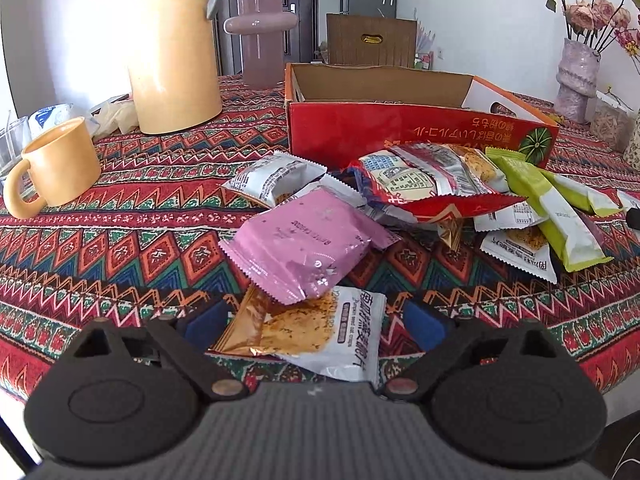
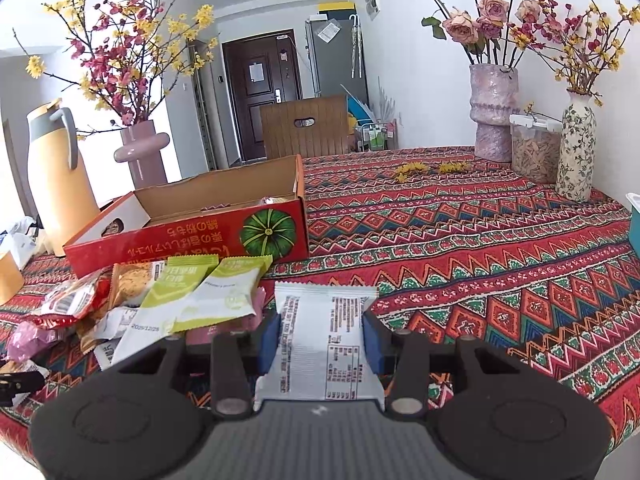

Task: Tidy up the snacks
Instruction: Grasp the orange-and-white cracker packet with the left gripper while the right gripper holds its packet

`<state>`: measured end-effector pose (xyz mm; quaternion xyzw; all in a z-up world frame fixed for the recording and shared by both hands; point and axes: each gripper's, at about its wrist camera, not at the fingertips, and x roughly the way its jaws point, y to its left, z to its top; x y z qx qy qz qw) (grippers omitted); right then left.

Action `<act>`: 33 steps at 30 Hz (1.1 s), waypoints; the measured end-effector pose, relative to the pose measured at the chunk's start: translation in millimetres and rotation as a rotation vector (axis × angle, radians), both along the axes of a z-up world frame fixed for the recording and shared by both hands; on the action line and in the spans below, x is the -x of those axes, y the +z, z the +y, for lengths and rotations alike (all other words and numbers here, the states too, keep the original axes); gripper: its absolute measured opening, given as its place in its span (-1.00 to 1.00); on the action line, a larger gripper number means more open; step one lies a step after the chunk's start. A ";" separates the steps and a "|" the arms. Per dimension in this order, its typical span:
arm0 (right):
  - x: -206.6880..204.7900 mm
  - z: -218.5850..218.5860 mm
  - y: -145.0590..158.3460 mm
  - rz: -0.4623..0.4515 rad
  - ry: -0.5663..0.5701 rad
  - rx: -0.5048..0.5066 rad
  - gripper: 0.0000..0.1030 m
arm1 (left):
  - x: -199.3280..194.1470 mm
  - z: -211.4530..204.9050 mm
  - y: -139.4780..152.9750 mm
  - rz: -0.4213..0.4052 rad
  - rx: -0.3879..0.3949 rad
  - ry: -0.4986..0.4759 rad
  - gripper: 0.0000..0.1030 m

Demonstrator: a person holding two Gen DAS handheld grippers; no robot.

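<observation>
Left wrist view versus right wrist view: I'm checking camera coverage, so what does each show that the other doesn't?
Only the left wrist view shows the yellow mug and the left gripper, open around an oat crisp packet. Only the right wrist view shows the right gripper shut on a white packet, plus the floral vase. Both show the red box and the thermos.

The box (image 2: pixel 188 236) is standing open at the top, its red front wall facing the snack pile (image 1: pixel 400 200), which is crowding the tabletop (image 2: pixel 460 240) right up against that wall. Right of the box, patterned cloth is lying bare as far as the vases (image 2: pixel 494 116) and jar (image 2: pixel 534 148) at the far edge. Left of the box, a flask (image 1: pixel 172 44) and mug (image 1: pixel 56 164) are blocking the way.
</observation>
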<state>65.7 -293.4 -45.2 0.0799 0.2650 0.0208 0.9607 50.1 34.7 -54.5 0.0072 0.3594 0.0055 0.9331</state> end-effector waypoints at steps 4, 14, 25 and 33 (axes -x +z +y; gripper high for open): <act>0.7 0.4 -0.8 0.003 0.004 -0.004 -0.17 | -2.1 4.8 -1.6 0.015 0.019 0.005 0.61; 2.1 2.0 -0.6 0.004 0.009 -0.004 -0.17 | 5.8 4.4 2.2 0.003 0.042 -0.025 0.30; 7.8 5.8 4.0 -0.007 0.011 -0.004 -0.17 | 18.8 0.3 7.4 -0.009 0.049 -0.051 0.20; 14.7 4.5 8.6 -0.021 0.015 -0.006 -0.17 | 31.3 -4.3 13.3 -0.021 0.052 -0.080 0.20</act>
